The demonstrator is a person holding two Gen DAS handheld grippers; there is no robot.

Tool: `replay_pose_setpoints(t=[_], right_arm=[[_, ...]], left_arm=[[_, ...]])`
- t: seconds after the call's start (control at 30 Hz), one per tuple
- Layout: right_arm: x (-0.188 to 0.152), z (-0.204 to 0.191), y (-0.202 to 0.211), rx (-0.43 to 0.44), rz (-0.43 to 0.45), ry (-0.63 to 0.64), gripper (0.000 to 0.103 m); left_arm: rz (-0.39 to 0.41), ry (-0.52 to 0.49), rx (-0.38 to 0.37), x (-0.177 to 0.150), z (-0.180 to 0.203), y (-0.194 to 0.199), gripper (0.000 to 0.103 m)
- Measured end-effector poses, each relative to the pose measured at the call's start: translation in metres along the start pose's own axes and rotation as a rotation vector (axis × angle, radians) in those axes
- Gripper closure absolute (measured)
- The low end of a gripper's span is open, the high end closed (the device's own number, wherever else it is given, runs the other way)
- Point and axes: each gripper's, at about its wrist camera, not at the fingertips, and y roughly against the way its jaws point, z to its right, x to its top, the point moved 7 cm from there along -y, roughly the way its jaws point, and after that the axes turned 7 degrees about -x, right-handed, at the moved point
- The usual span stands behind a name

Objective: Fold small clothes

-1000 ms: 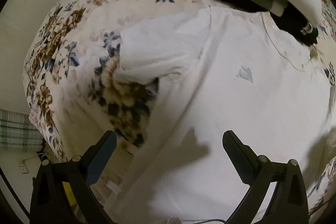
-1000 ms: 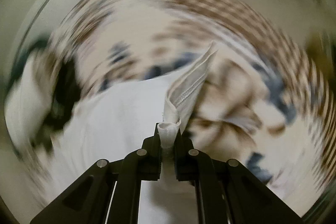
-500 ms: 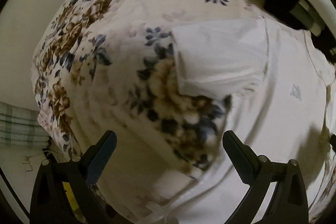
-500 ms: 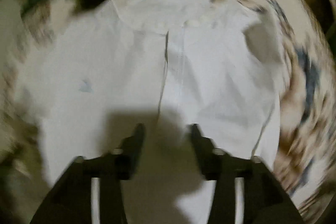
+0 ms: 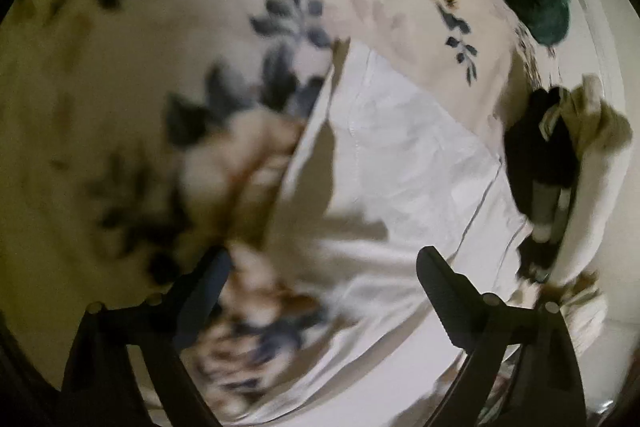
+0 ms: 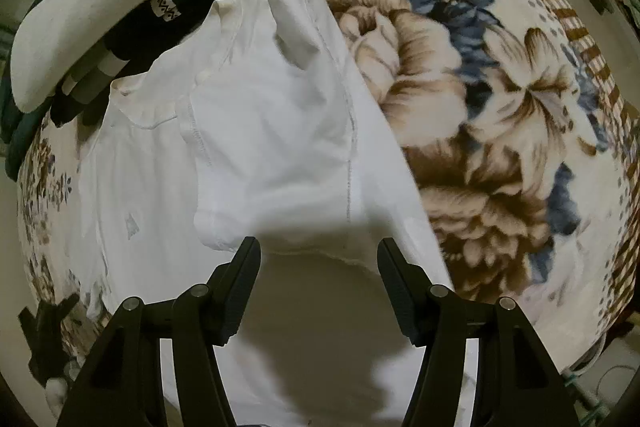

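My right claw (image 6: 318, 283) hangs spread and empty over the white shirt (image 6: 256, 147), which lies flat on the flowered blanket (image 6: 500, 107) with its right side already turned in, the sleeve (image 6: 296, 27) doubled over onto the chest. My left claw (image 5: 320, 291) is spread too, holding nothing, low over the other sleeve (image 5: 400, 163) where it meets the blanket; that view is blurred, so I cannot place its edge finely. I judge the step in hand to be the matching fold on the left side. To do it well I should pinch the sleeve near the shoulder seam, taking only the shirt and not the fuzzy blanket under it, then lift just clear and carry it straight across so the new edge runs parallel to the folded one. My right claw would best rest on the finished fold to keep it from sliding. The pile of folded clothes (image 6: 120, 11) touches the collar, so I must not drag the shirt toward it.
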Motion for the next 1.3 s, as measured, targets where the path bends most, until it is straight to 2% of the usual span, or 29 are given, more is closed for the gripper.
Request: replay_pose_setpoints(t=[0.07, 0.1, 0.13, 0.17, 0.23, 0.33, 0.43, 0.53, 0.57, 0.67, 0.73, 0.77, 0.8, 0.83, 0.9, 0.97, 1.13, 1.3], right_arm=[[0.0, -0.004, -0.003, 0.009, -0.008, -0.024, 0.04], [0.0, -0.008, -0.004, 0.014, -0.009, -0.034, 0.04], [-0.001, -0.008, -0.006, 0.014, -0.008, -0.044, 0.04], [-0.002, -0.008, -0.007, 0.009, -0.008, -0.051, 0.04], [-0.003, -0.008, -0.008, 0.001, -0.003, -0.056, 0.04], [-0.005, -0.008, -0.007, -0.018, 0.001, -0.053, 0.04], [-0.005, 0.003, -0.005, -0.032, 0.002, -0.069, 0.04], [-0.007, 0.02, -0.002, -0.044, -0.002, -0.096, 0.04], [-0.007, 0.024, -0.002, -0.046, -0.006, -0.101, 0.04], [-0.009, 0.037, 0.0, -0.06, -0.018, -0.11, 0.04], [-0.011, 0.044, 0.003, -0.065, -0.037, -0.109, 0.04], [-0.011, 0.047, 0.005, -0.063, -0.042, -0.105, 0.04], [-0.011, 0.05, 0.008, -0.06, -0.046, -0.096, 0.04], [-0.01, 0.052, 0.01, -0.06, -0.05, -0.086, 0.04], [-0.009, 0.058, 0.017, -0.055, -0.059, -0.064, 0.04], [-0.008, 0.064, 0.025, -0.046, -0.071, -0.05, 0.04], [-0.001, 0.08, 0.054, -0.011, -0.106, -0.004, 0.036], [0.022, 0.099, 0.084, 0.016, -0.128, 0.09, 0.034]], left_arm=[[0.046, 0.001, -0.001, 0.006, 0.008, -0.005, 0.046], [0.064, -0.013, 0.018, 0.009, 0.013, -0.006, 0.077], [0.084, -0.029, 0.029, 0.011, 0.018, -0.005, 0.098], [0.109, -0.053, 0.033, 0.013, 0.025, -0.002, 0.098], [0.18, -0.168, 0.063, 0.013, 0.05, 0.01, 0.099], [0.266, -0.422, 0.105, -0.004, 0.106, 0.027, 0.099], [0.278, -0.659, 0.112, -0.037, 0.158, 0.024, 0.099], [0.212, -0.827, 0.082, -0.09, 0.198, -0.001, 0.099], [0.163, -0.886, 0.074, -0.113, 0.206, -0.017, 0.099], [0.042, -0.985, 0.128, -0.163, 0.212, -0.05, 0.094], [0.025, -0.997, 0.147, -0.178, 0.205, -0.053, 0.093], [0.016, -0.995, 0.152, -0.183, 0.199, -0.049, 0.088], [0.008, -0.99, 0.156, -0.186, 0.194, -0.047, 0.07], [0.002, -0.984, 0.168, -0.186, 0.187, -0.044, 0.043], [0.001, -0.949, 0.19, -0.18, 0.169, -0.036, 0.018], [0.003, -0.921, 0.2, -0.176, 0.153, -0.026, 0.018], [0.032, -0.871, 0.286, -0.166, 0.114, 0.0, 0.018], [0.053, -0.826, 0.337, -0.184, 0.093, 0.017, 0.018]])
